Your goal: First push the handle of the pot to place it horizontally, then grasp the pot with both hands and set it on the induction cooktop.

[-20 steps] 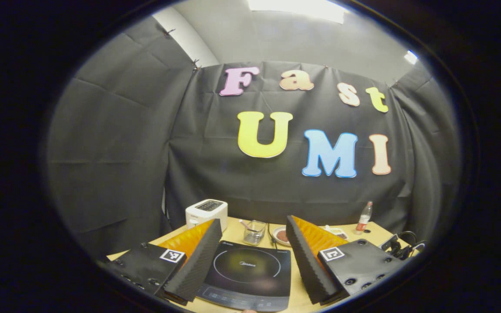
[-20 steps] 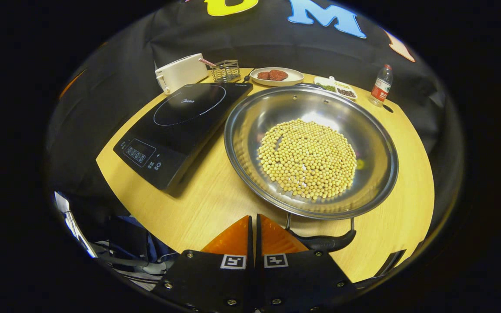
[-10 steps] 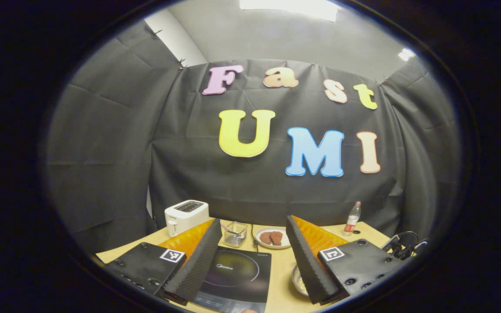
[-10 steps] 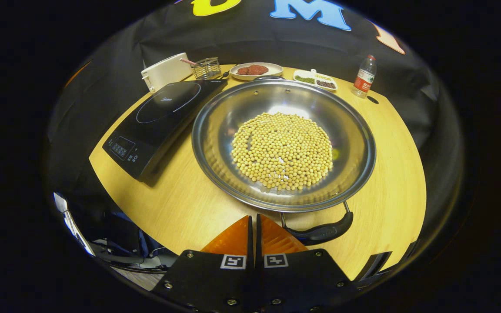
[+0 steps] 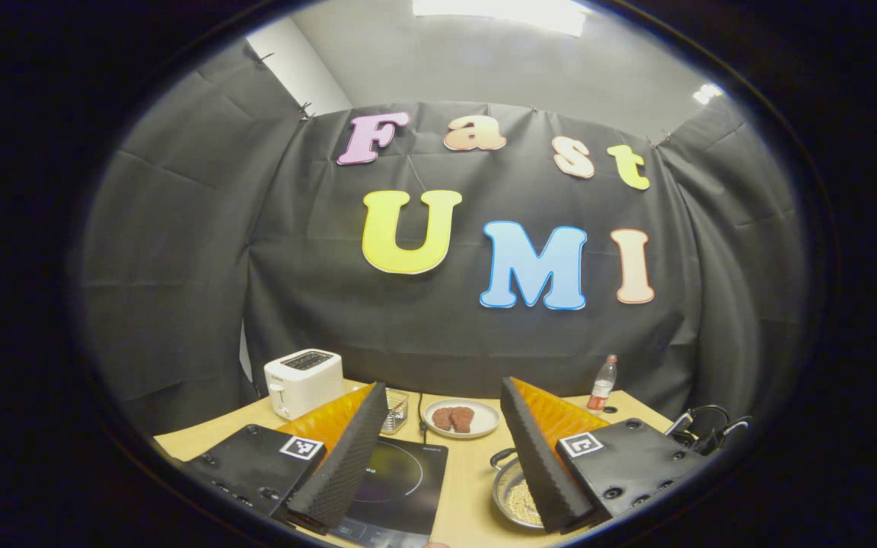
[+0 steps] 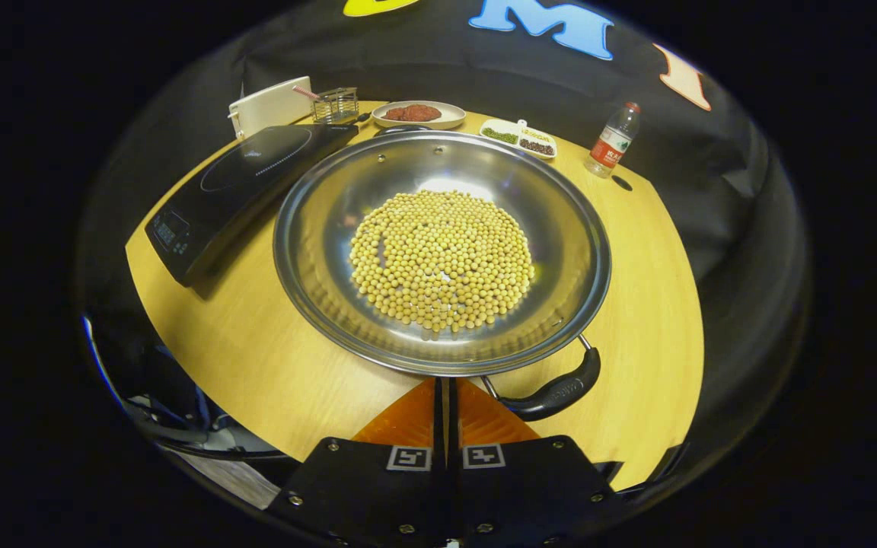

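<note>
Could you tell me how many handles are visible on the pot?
2: near handle at the pot's front rim, far handle peeking over its back rim.

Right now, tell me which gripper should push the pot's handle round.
Right. The right gripper sits shut at the pot's near rim, right beside the black handle. The left gripper hangs open, aimed between the induction cooktop and the pot, nothing between its fingers.

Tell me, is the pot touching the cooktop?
Cannot tell. In the right gripper view the pot sits on the table beside the cooktop; its rim overlaps the cooktop's near corner, hiding any gap or contact there.
</note>
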The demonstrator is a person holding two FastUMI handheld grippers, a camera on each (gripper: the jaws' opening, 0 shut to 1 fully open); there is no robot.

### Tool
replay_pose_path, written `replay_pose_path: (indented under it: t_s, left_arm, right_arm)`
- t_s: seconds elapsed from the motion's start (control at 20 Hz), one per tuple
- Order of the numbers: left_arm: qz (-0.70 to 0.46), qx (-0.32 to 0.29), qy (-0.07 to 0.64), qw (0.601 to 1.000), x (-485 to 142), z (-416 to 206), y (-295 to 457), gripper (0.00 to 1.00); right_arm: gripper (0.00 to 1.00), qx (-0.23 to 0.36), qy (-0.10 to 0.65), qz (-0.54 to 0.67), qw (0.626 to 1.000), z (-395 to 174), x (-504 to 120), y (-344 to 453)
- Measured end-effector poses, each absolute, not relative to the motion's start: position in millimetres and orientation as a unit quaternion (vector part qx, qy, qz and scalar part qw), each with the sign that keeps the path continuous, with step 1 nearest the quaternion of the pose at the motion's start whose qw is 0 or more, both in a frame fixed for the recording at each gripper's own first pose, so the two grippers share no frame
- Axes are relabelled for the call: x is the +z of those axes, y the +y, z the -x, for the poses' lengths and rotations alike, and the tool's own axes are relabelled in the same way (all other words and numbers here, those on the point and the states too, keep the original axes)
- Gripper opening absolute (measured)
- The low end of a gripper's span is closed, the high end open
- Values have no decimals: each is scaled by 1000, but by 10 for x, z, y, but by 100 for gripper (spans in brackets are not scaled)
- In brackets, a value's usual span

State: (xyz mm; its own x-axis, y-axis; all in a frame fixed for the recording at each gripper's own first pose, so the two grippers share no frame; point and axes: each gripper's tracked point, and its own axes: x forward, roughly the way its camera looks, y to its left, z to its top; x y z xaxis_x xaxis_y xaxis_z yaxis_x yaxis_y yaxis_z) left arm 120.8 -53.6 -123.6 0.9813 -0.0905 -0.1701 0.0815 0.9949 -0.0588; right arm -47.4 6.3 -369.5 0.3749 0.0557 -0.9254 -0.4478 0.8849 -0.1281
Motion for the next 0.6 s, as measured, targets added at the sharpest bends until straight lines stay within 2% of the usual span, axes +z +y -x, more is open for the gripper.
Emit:
replay_pose_path:
  t_s: [0.35, 0.6]
  left_arm:
    - [20, -16, 89, 996, -1248, -1244, -477, 97]
    - [18, 5, 101, 995, -1322, -1214, -421, 99]
  right_arm:
    - [1, 138, 523, 220, 812, 157, -3724, -240]
    - [1, 115, 490, 247, 828, -157, -3729, -482]
